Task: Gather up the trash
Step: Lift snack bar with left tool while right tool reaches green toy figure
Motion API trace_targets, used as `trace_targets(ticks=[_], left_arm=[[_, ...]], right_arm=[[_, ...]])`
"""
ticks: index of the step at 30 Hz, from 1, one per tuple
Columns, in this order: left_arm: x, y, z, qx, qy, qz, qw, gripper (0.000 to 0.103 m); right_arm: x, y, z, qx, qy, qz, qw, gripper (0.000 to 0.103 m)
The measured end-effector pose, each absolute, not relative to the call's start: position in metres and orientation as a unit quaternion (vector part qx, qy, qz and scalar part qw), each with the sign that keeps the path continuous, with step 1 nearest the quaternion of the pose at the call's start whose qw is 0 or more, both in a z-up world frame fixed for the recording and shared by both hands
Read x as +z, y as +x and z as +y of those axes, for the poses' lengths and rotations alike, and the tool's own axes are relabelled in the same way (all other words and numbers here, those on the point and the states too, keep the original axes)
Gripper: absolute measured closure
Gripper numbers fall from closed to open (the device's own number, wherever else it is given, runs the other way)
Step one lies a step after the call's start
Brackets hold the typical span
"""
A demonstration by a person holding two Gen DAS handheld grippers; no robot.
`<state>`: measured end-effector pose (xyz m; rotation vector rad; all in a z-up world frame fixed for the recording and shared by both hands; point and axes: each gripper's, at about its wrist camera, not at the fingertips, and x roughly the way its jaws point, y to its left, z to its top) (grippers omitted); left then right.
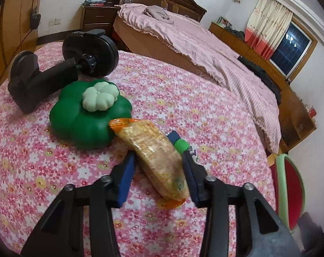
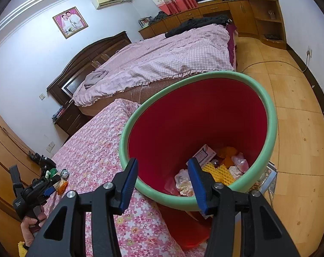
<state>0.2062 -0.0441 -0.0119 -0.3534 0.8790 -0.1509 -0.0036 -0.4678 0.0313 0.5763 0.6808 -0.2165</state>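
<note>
A clear snack packet with orange ends [image 1: 159,158] lies on the pink floral cloth [image 1: 183,98]. My left gripper [image 1: 159,160] is open, its blue pads either side of the packet, apart from it. A small blue and green item [image 1: 179,142] lies just beyond the packet. My right gripper [image 2: 163,171] is open and empty, hovering over the near rim of a red bin with a green rim [image 2: 271,111]. Several pieces of trash [image 2: 219,171] lie in the bin. The left gripper [image 2: 52,187] shows small at the far left of the right wrist view.
A green flower-shaped cushion toy [image 1: 87,115] sits left of the packet. A black camera mount [image 1: 55,72] stands behind it. A bed with a pink cover [image 1: 204,49] lies beyond the table. The bin's rim [image 1: 290,192] shows at the table's right edge. Wooden floor [image 2: 290,107] surrounds the bin.
</note>
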Motion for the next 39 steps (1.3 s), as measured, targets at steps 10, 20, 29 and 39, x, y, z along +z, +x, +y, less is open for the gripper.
trace_targets(ticks=[10,20,29,39], left_arm=[[0.004,0.196,-0.039,-0.115,-0.198,0.406,0.885,0.080],[0.028,0.175,-0.027,-0.122,-0.185,0.388,0.895,0.080],[0.065,0.157,0.021,-0.084,-0.143,0.364,0.917,0.080],[0.066,0.151,0.090,-0.023,-0.123,0.362,0.924,0.080]], right_arm=[[0.050,-0.008,-0.448,-0.087,0.259,0.315,0.909,0.051],[0.069,-0.007,-0.427,-0.068,0.241,0.306,0.918,0.051],[0.090,0.013,-0.379,-0.013,0.216,0.303,0.928,0.051],[0.090,0.055,-0.308,0.049,0.190,0.328,0.924,0.051]])
